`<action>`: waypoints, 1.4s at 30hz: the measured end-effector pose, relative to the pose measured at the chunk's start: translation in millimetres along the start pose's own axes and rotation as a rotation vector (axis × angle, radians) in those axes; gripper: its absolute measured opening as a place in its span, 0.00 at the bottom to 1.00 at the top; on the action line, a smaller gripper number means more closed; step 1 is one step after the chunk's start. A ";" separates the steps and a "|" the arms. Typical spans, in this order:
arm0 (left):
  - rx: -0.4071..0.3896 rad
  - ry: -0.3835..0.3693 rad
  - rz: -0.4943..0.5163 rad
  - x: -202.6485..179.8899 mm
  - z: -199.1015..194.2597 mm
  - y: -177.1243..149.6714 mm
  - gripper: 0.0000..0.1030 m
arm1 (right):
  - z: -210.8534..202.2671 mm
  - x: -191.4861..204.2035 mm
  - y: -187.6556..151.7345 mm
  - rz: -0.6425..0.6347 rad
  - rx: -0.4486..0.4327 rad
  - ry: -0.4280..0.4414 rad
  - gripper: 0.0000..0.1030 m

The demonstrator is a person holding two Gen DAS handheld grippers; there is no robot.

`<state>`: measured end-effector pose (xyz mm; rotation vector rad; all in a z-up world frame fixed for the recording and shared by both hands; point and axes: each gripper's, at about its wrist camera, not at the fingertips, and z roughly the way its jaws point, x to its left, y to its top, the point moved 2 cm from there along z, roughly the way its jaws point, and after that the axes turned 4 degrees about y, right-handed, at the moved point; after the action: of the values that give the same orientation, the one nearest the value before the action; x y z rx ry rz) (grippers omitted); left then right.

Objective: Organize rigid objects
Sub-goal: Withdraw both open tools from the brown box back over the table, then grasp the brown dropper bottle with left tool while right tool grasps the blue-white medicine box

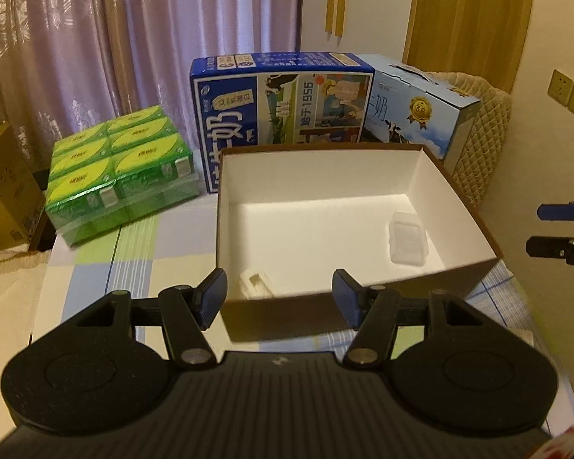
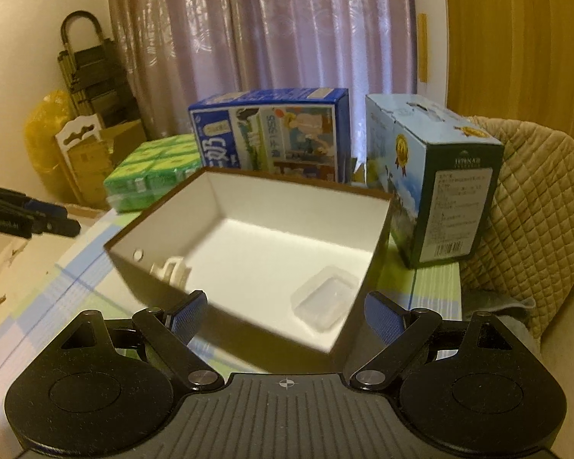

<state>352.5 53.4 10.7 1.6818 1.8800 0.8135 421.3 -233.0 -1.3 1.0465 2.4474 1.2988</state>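
- Grippers both stood open and empty: left gripper [image 1: 279, 298], right gripper [image 2: 283, 317], each just short of the box's near wall
- Open box [image 1: 474, 214] sat on the checked tablecloth [image 1: 95, 267], holding a clear plastic case [image 1: 407, 238] at its right and a small white object [image 1: 254, 285] near its front-left corner
- Milk cartons [image 1: 283, 103] stood behind the box, green packs [image 1: 122, 168] to their left

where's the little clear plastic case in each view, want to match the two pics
Left wrist view: the clear plastic case lies on the floor of the open box, right of centre, near the box's right wall.
Right wrist view: the same case sits low and right of centre, in the box's near right corner.
Shared landmark: the dark blue milk carton standing just behind the box.
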 end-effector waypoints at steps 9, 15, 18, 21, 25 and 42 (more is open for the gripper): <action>0.026 0.010 -0.086 16.6 -23.5 -50.7 0.57 | -12.9 4.6 -52.7 0.039 0.082 -0.005 0.84; 0.077 0.014 -0.146 23.8 -24.2 -86.1 0.57 | -11.6 9.3 -76.7 0.068 0.117 0.006 0.84; 0.091 0.025 -0.175 26.9 -25.7 -101.2 0.57 | -6.5 10.1 -86.3 0.067 0.139 0.001 0.84; 0.103 0.038 -0.204 31.2 -26.7 -114.7 0.57 | -0.4 10.0 -95.9 0.053 0.163 -0.006 0.84; 0.128 0.072 -0.236 37.7 -25.6 -130.0 0.57 | 6.8 9.1 -107.9 0.030 0.197 -0.013 0.84; 0.237 0.144 -0.294 52.5 -14.2 -187.8 0.50 | 41.1 6.9 -141.2 -0.178 0.315 -0.061 0.84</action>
<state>204.2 91.7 -110.8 1.4561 2.3319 0.6264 364.2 -253.9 -135.4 0.8899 2.6834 0.8346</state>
